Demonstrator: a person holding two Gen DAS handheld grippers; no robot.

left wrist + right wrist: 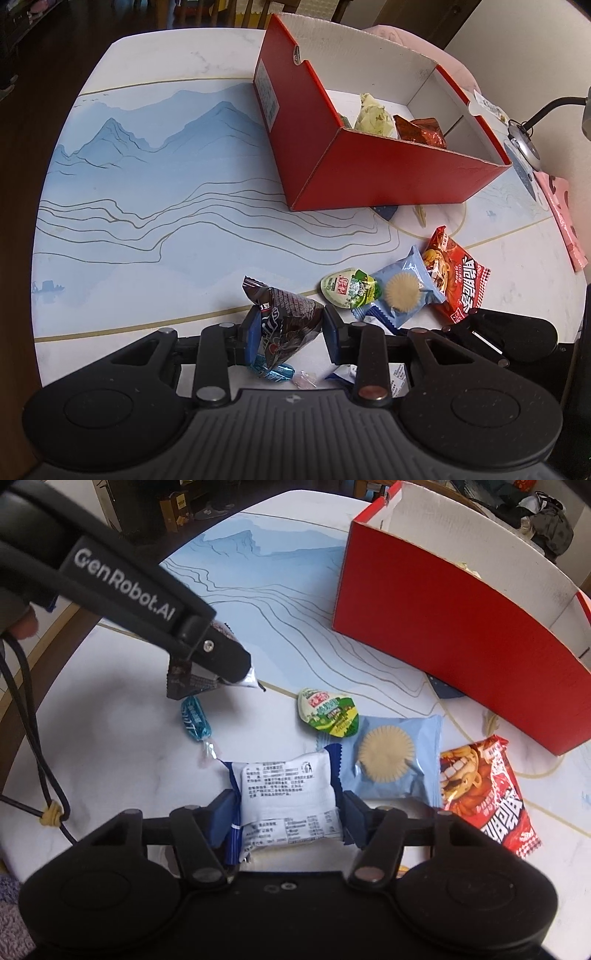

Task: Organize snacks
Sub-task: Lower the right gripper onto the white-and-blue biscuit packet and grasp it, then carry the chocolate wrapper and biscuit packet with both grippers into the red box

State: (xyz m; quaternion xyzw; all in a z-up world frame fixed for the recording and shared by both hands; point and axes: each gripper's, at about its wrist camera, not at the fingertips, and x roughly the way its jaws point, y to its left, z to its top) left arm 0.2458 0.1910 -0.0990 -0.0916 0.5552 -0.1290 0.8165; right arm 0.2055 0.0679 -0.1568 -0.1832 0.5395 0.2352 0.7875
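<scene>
**Both grippers clamp snacks, box holds three**

Left gripper (290,328) pinches one dark brown packet (286,321); right gripper (290,818) squeezes one white packet (290,805). On table (147,184), left to right: blue candy (195,718), green cup (328,712), pale-blue biscuit (391,760), red bag (484,794). Red box (388,173): three wrapped snacks (373,116).

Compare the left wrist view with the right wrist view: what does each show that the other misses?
Only the left wrist view looks into the red box, showing a pale green wrapped snack and an orange-red packet inside.

Only the right wrist view shows the right gripper closed on the white packet.

Both show the left gripper clamping the dark brown packet, plus the blue candy, green pouch, light blue biscuit pack and red noodle packet on the table.
</scene>
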